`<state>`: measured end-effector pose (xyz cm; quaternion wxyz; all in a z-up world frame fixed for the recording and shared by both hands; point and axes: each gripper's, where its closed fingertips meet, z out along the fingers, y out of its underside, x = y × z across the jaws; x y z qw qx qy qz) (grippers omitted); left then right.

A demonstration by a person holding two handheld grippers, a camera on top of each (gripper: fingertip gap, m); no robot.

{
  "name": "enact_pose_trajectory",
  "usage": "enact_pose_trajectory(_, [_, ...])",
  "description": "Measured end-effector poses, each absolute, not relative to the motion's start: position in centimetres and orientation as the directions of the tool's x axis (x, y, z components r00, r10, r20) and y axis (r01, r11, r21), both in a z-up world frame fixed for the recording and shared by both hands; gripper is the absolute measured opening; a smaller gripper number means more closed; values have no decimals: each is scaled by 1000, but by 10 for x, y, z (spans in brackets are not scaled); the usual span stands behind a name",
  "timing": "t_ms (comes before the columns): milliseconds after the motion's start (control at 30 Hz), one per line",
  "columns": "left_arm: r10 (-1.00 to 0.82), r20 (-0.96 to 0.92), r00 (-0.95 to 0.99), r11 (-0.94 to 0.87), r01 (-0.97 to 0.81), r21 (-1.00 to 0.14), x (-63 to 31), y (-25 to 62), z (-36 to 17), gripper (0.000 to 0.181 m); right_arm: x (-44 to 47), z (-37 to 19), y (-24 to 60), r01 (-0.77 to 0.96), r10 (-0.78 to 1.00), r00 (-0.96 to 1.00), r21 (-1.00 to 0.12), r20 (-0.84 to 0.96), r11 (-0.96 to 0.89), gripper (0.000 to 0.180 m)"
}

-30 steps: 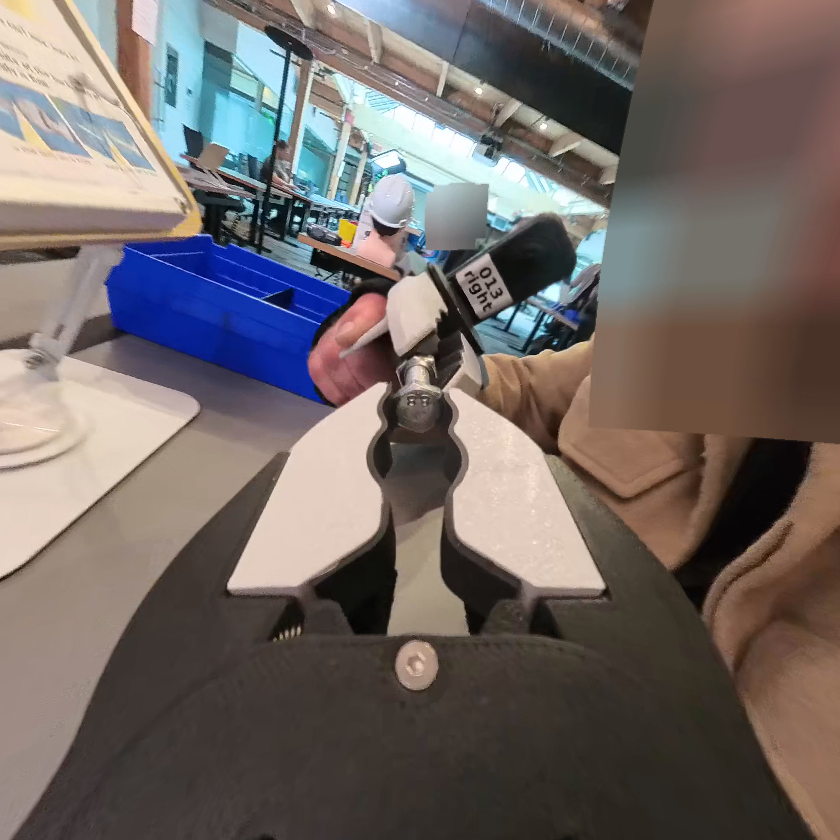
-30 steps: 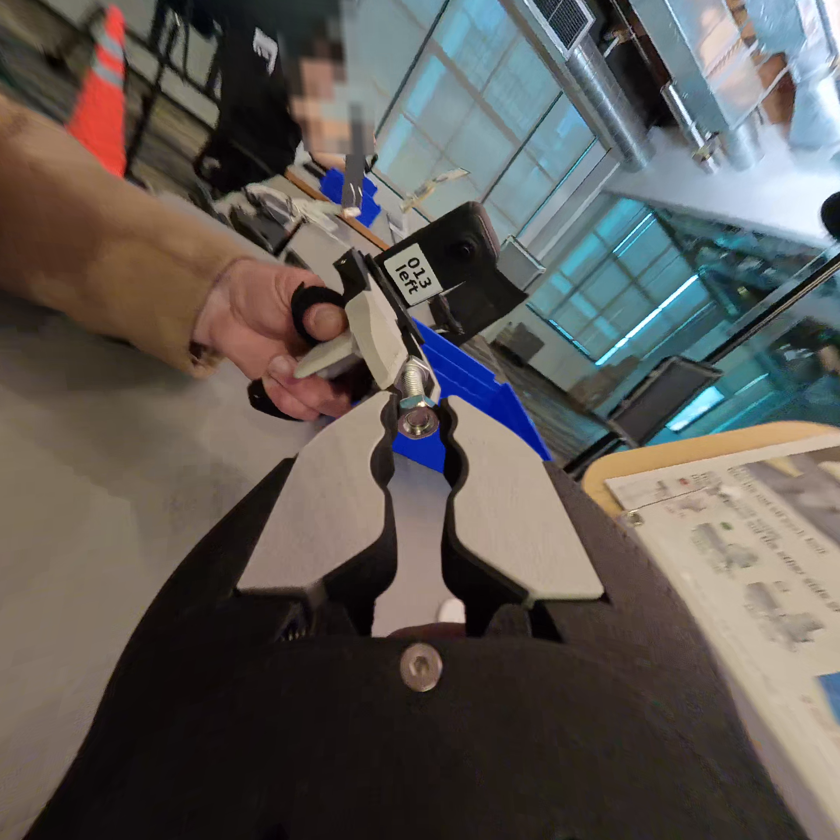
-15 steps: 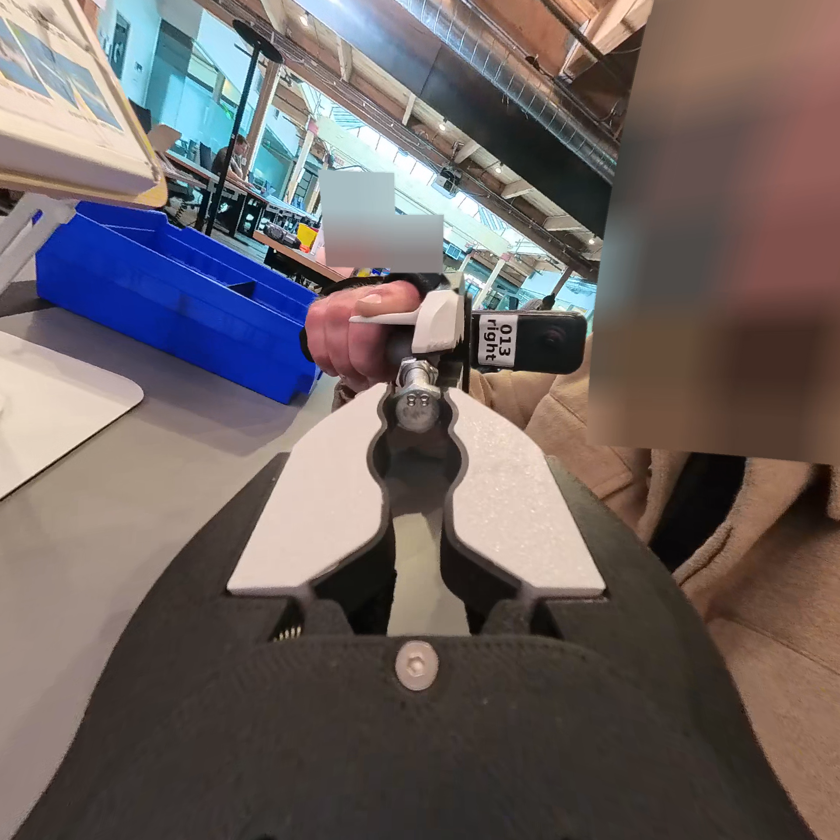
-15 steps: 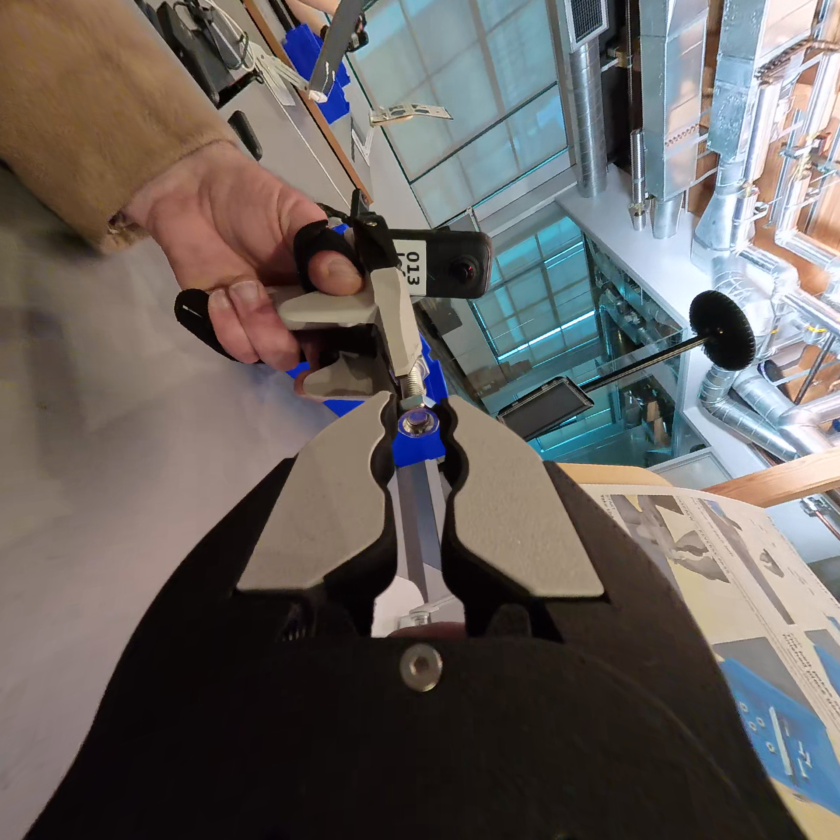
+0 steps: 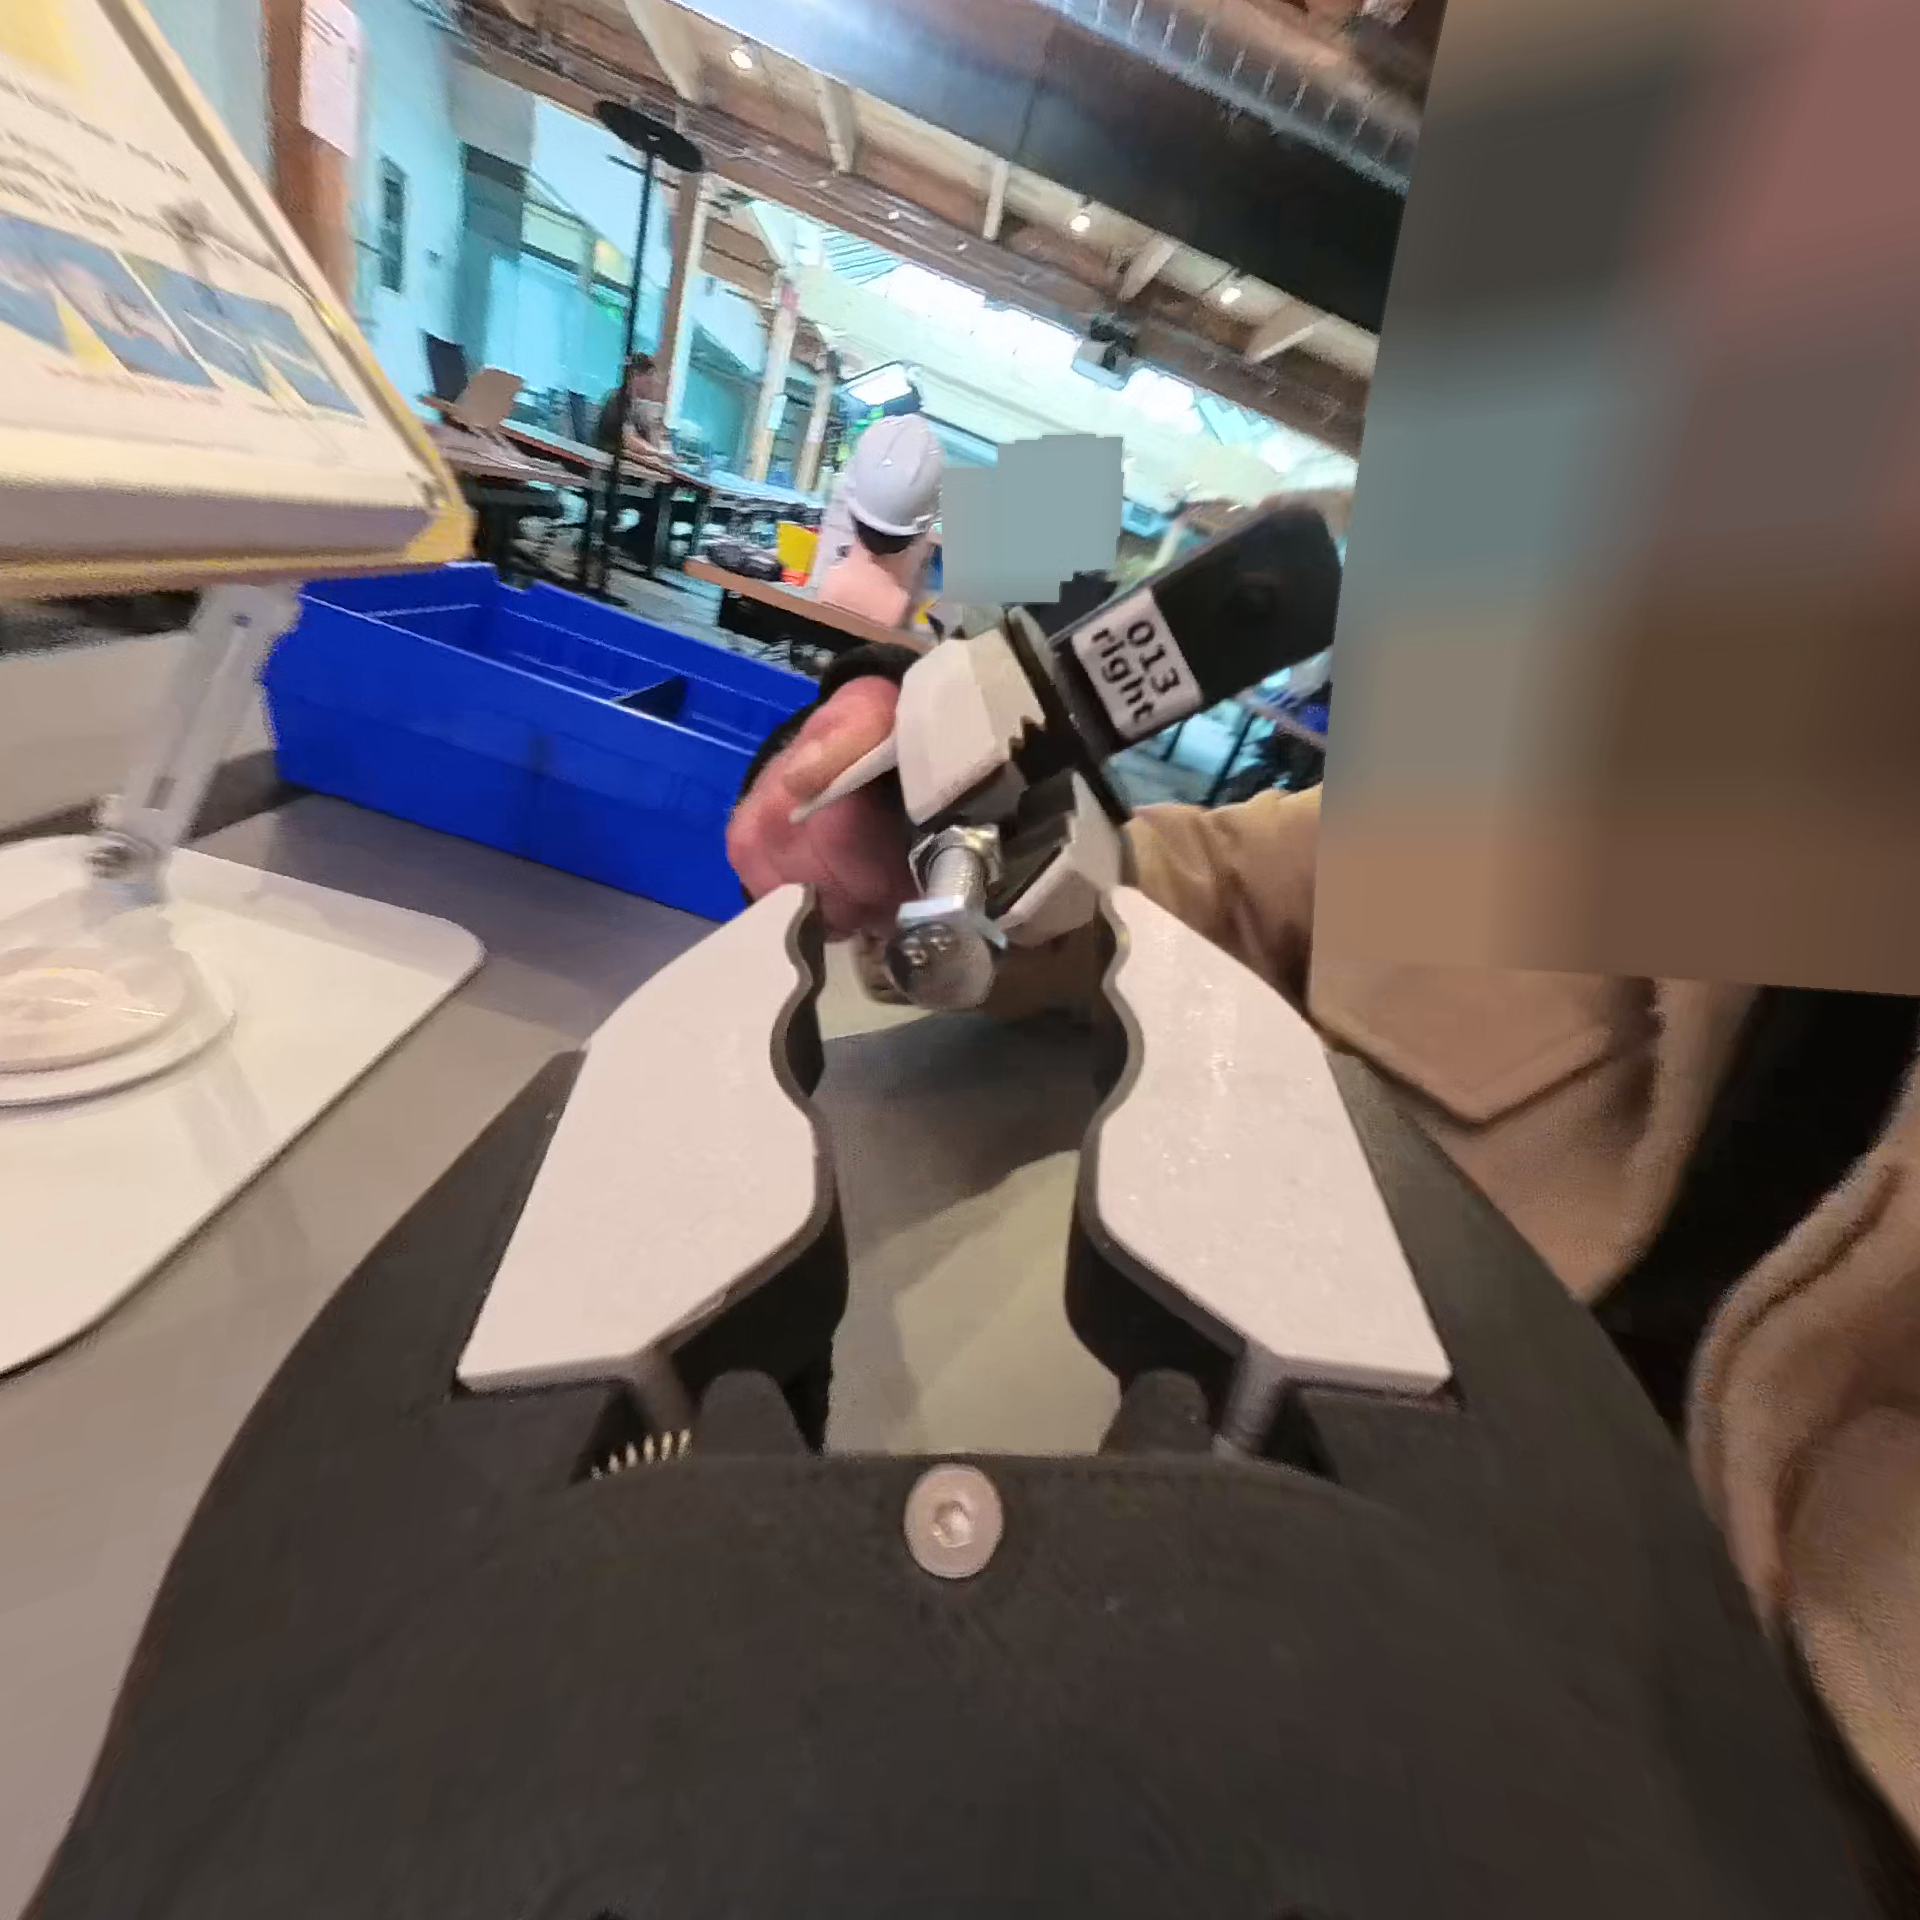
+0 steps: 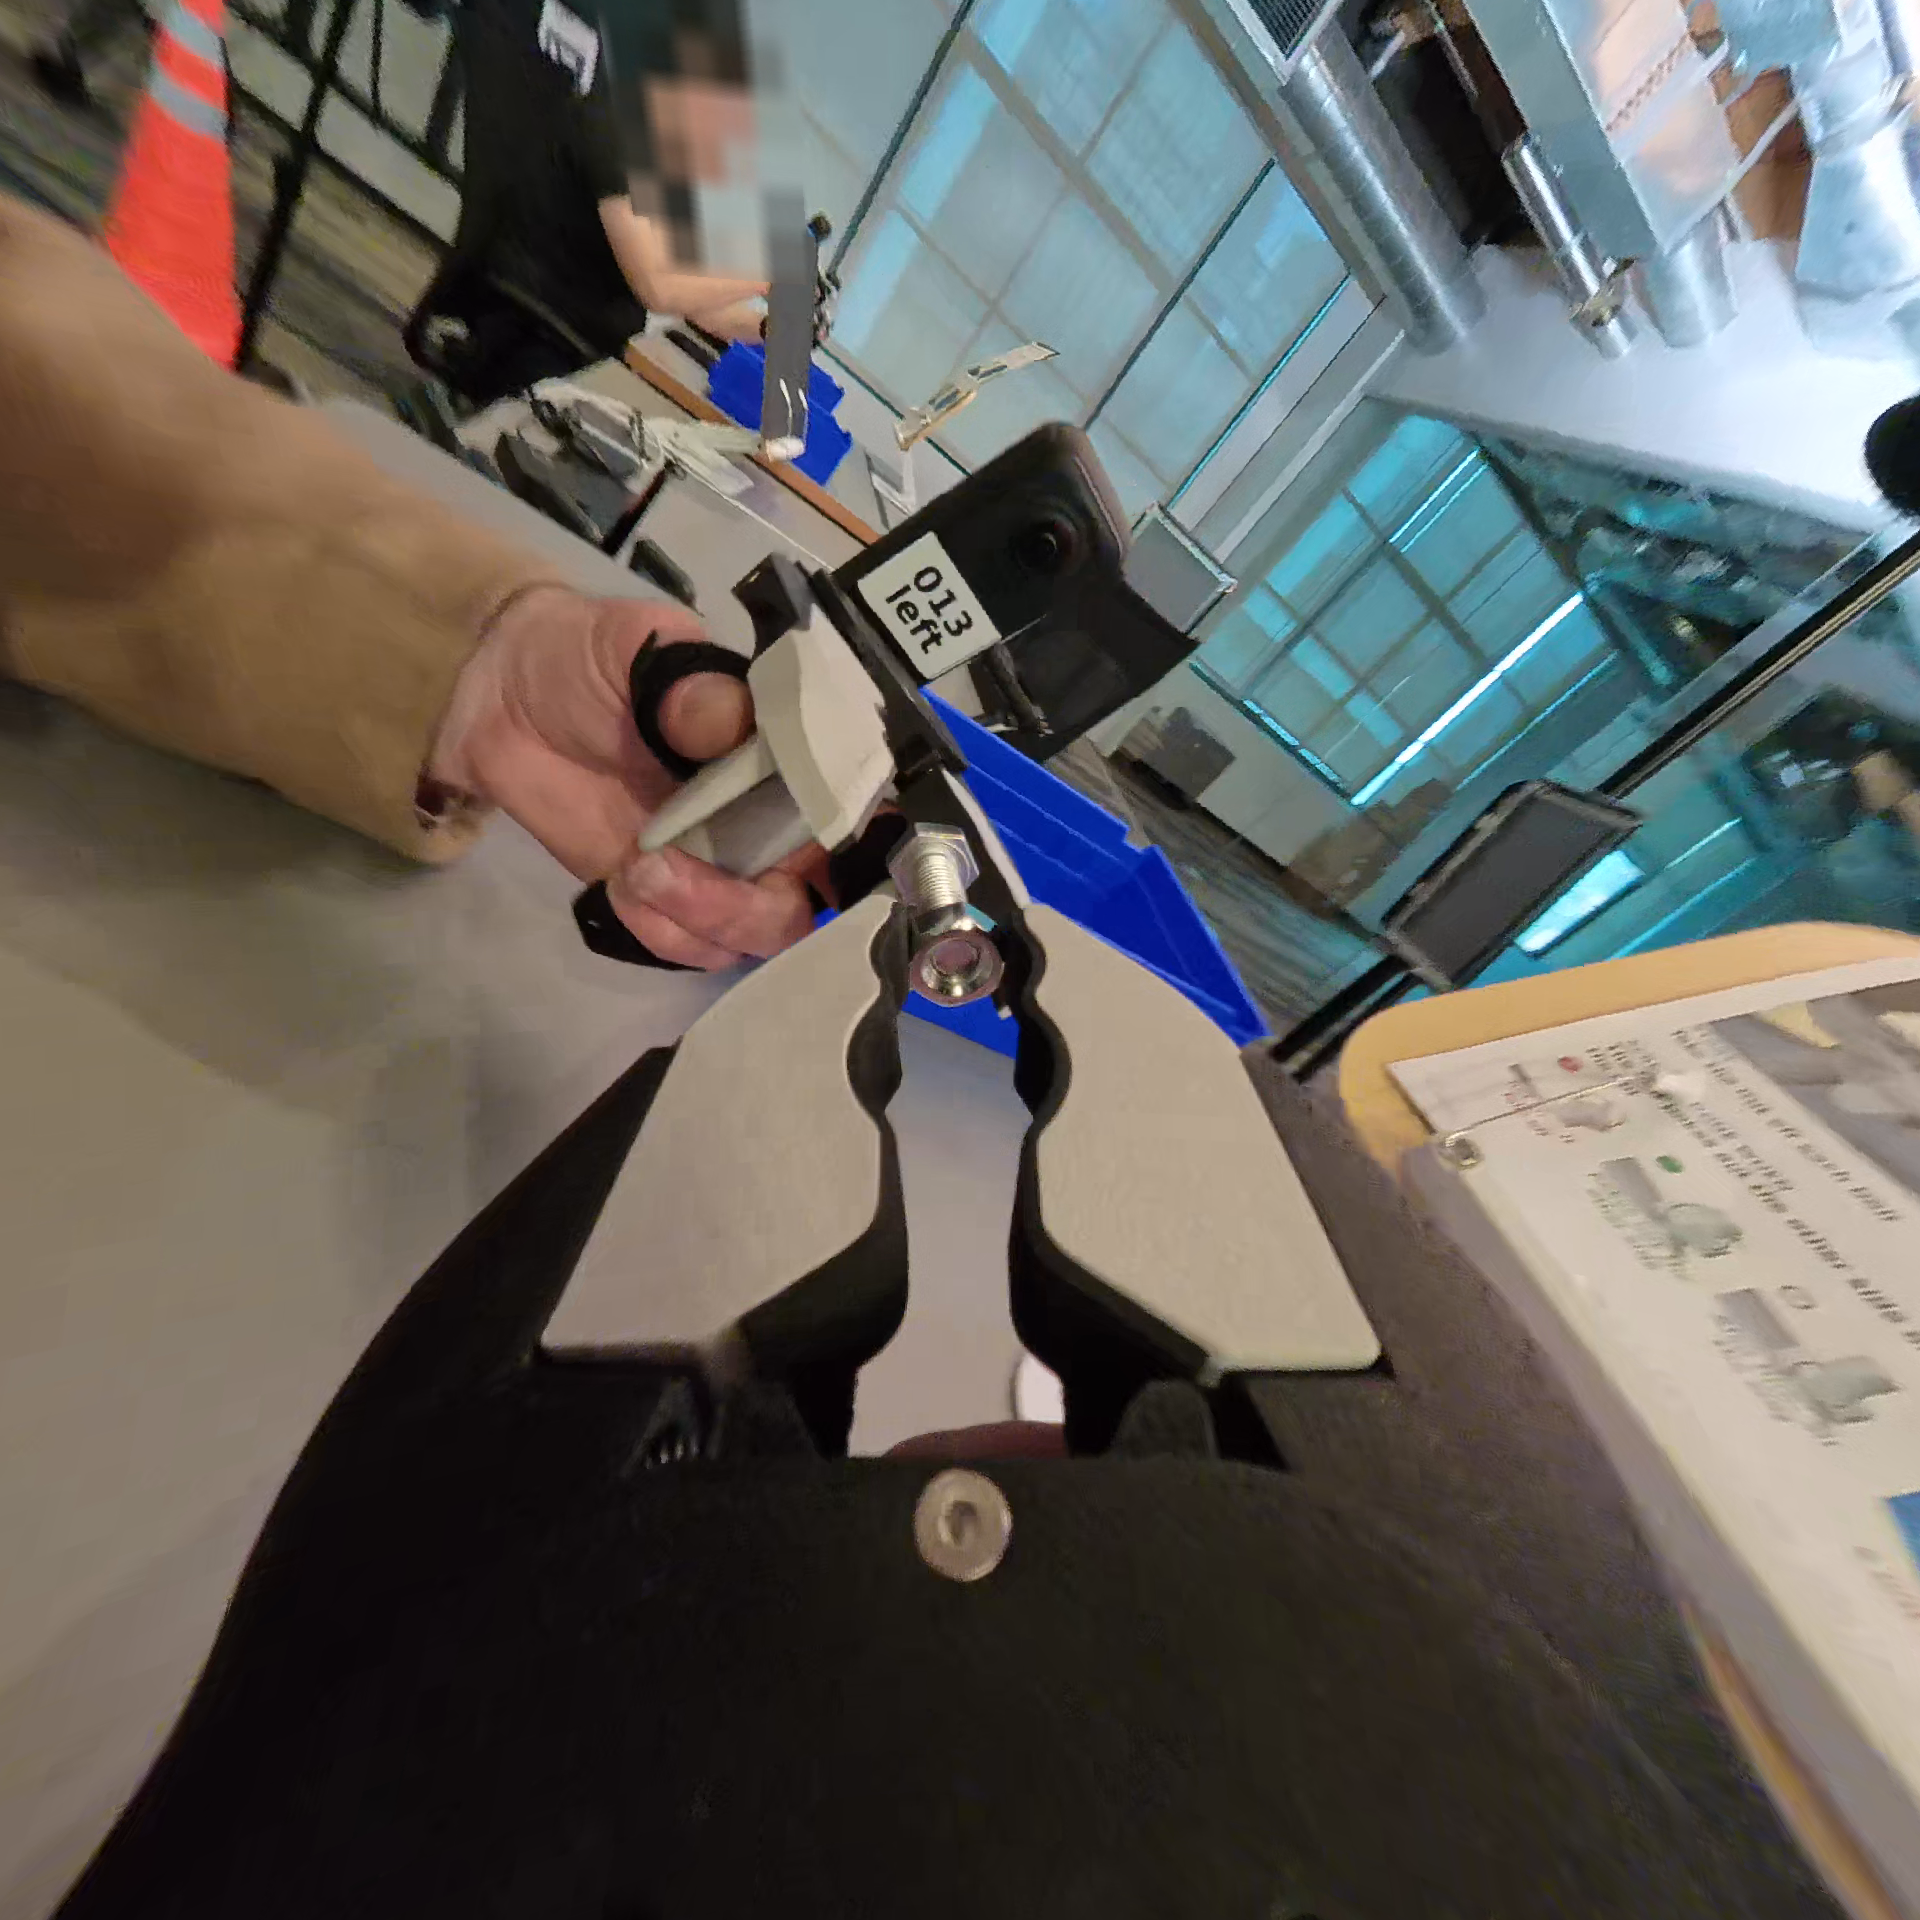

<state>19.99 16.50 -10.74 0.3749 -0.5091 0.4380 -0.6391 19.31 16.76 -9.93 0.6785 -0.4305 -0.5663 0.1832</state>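
Left tool (image 5: 956, 935): jaws spread wide, gripping nothing. The bolt (image 5: 940, 935) sits in the gap between its tips without touching either finger; hex head faces the left wrist camera.

Right tool (image 6: 951, 961): jaws drawn together, clamped on the bolt's (image 6: 940, 914) near end, a nut (image 6: 954, 968) seated between the fingertips. Threaded shaft runs away from the camera toward the left tool (image 6: 894, 800), with a hex piece at its far end. Seen from the left wrist view, the right tool (image 5: 997, 831) holds the bolt up off the tabletop (image 5: 312, 1247), tilted.

A bare hand (image 5: 821, 821) works the right tool; another hand (image 6: 582, 748) with a tan sleeve (image 6: 229, 582) works the left one.

Surroundings: blue bin (image 5: 540, 717) on the tabletop beyond the tools, also visible behind the bolt in the right wrist view (image 6: 1091, 883). Printed sheet on a stand (image 5: 177, 312) with a white base (image 5: 208, 1060) to the left; the same sheet (image 6: 1714, 1247) lies to the right in the right wrist view. Orange cone (image 6: 171, 177) far off.
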Motion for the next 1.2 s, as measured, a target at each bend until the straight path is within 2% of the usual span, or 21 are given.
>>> enact_pose_trajectory(133, [-975,191,-110,-197,39,-980,197,170,-106,39,194,-98,168,78,892,266,-930,366,359,18])
enact_pose_trajectory(200, [-990,121,-71,-122,20,-992,197,170,-108,36,195,-98,169,24,934,243,-964,263,266,18])
enact_pose_trajectory(400, [-1000,-17,-8,17,-5,-1000,198,169,-107,36,196,-99,169,-90,988,150,-995,37,51,18])
enact_pose_trajectory(567, [-987,-154,39,152,-57,-987,200,167,-109,29,197,-99,169,-140,993,101,-989,-64,-49,18])
enact_pose_trajectory(667, [-981,-187,50,184,-69,-981,200,166,-110,18,197,-99,168,-151,992,64,-984,-107,-96,17])
enact_pose_trajectory(767, [-980,-189,54,186,-53,-981,200,166,-107,18,196,-100,167,-158,989,40,-978,-143,-136,18])
enact_pose_trajectory(900, [-989,-144,39,142,-57,-988,199,165,-108,18,195,-102,166,-146,991,46,-982,-128,-120,18])
enact_pose_trajectory(1000, [-997,-69,30,68,-52,-996,199,167,-109,18,196,-102,169,-125,993,105,-991,-51,-38,18])
enact_pose_trajectory(1100, [-993,111,-42,-110,-9,-994,199,168,-109,18,195,-102,170,-44,968,203,-986,149,161,18])
enact_pose_trajectory(1200, [-946,290,-144,-296,18,-955,200,167,-112,18,195,-103,169,73,892,267,-931,364,358,18])
